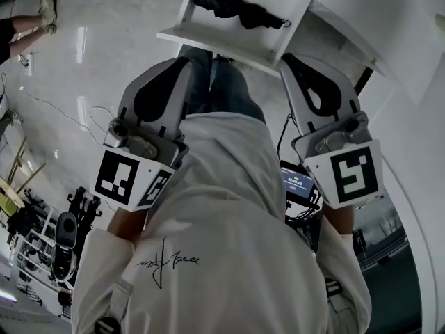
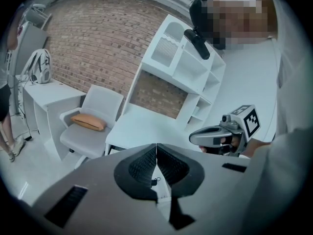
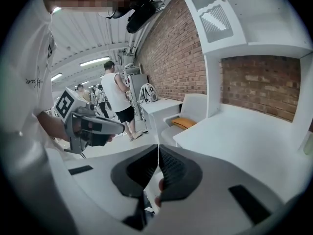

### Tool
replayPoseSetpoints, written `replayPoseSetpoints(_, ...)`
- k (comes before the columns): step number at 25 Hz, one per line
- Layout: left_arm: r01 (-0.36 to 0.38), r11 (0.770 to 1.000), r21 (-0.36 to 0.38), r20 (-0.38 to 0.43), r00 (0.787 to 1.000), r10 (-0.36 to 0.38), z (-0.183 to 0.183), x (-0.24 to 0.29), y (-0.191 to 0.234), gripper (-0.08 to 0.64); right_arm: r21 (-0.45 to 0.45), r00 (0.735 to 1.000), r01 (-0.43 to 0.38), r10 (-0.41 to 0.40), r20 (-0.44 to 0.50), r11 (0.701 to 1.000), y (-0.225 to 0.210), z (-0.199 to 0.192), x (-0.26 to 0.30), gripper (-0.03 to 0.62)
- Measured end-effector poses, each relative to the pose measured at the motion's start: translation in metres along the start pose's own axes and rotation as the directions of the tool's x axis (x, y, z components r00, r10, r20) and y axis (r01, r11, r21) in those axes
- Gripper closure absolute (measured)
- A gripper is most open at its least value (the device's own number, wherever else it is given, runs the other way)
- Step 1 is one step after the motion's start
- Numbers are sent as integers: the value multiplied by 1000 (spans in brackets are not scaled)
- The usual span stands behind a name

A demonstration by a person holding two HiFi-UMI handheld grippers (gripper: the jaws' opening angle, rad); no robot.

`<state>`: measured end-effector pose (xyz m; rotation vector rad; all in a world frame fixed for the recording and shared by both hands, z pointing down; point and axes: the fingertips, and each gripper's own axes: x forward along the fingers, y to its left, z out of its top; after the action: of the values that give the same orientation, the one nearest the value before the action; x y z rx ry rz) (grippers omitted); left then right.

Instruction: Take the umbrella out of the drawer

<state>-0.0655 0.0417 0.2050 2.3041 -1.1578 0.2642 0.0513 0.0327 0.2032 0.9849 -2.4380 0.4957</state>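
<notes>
The umbrella (image 1: 236, 7), black and folded, is seen lying in the open white drawer (image 1: 208, 42) at the far edge of the head view, its length running left to right. It is touched by neither tongs. The L tongs (image 2: 156, 154) are pressed together w/ nothing between the pads. The R tongs (image 3: 158, 156) are likewise pressed together and empty. In the head view both are held out in front of a white sweatshirt (image 1: 222, 207), L at the left and R at the right. They are set well apart from each other, w/ the tips pointed toward the drawer and near its front edge. In the left gripper view a white surface (image 2: 146, 126) is seen beyond the pads. A white chair (image 2: 93, 104) w/ an orange cushion (image 2: 88, 122) is placed at its left, and a brick wall (image 2: 98, 43) is seen behind. In the right gripper view a person (image 3: 116, 94) in a white top is seen standing far off.
</notes>
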Motion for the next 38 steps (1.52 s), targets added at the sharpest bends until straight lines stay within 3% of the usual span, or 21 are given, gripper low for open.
replayPoseSetpoints(8,9,1000,-25,-35,999,-10,-9,11,11,543,1,999,-38,38,-19,999,-5,-8,29,568)
replayPoseSetpoints(16,5,1000,-10,-29,1000,-5,-17,16,17,543,-72,994,-48,41,-98,996,-11,-41,58,568)
replayPoseSetpoints(32,-14,989,-148,-40,999,9,-20,27,28,543,-177,980,-59,24,-196,982,-39,-80,101,568)
replayPoseSetpoints(38,-19,988,-152,-58,998,10,-28,34,30,543,-213,965,-71,13,-260,974,-52,-108,126,568)
